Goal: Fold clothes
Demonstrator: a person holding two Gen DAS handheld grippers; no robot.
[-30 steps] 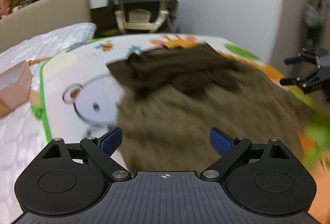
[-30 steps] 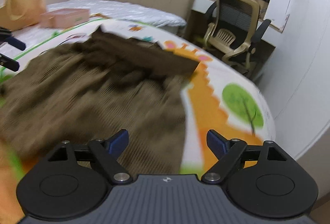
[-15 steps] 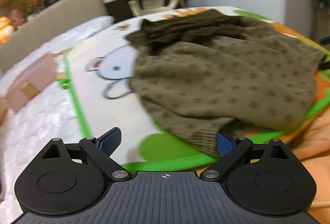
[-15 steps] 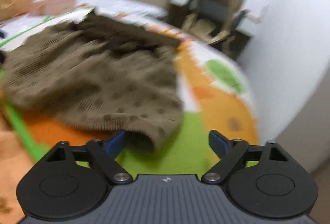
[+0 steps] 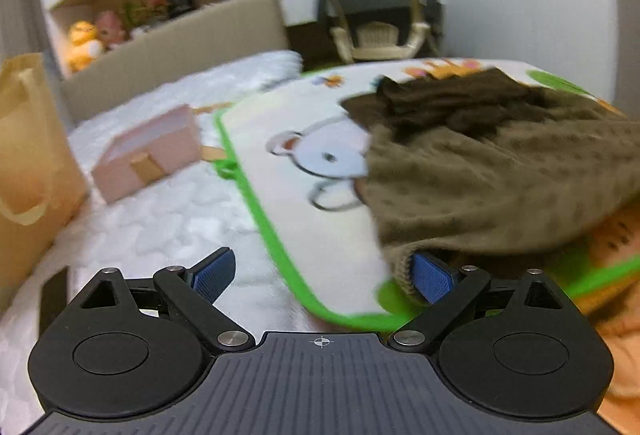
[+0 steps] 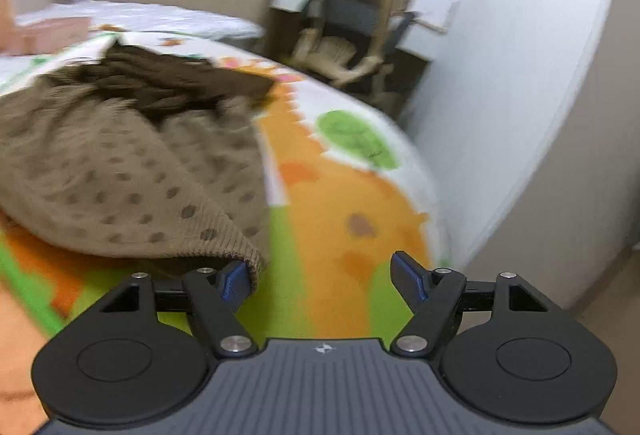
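Note:
A brown knit sweater with darker dots [image 5: 500, 187] lies crumpled on a colourful play mat [image 5: 304, 203], its dark brown part bunched at the far end. In the right wrist view the sweater [image 6: 120, 171] fills the left half. My left gripper [image 5: 322, 275] is open at the mat's near corner; its right fingertip [image 5: 430, 277] touches the sweater's ribbed hem. My right gripper [image 6: 320, 277] is open over the mat [image 6: 352, 219]; its left fingertip [image 6: 236, 281] sits just under the hem's corner. Neither gripper holds the cloth.
The mat lies on a white quilted bed [image 5: 160, 219]. A pink box [image 5: 148, 151] and a tan paper bag [image 5: 28, 163] stand at the left. An office chair [image 5: 380, 15] and a desk are beyond the bed. A white wall [image 6: 520, 95] runs close on the right.
Both grippers have drawn back toward the near edge of the mat. The sweater's hem now lies at the fingertips. The left view has swung left, showing more bed, box and bag.

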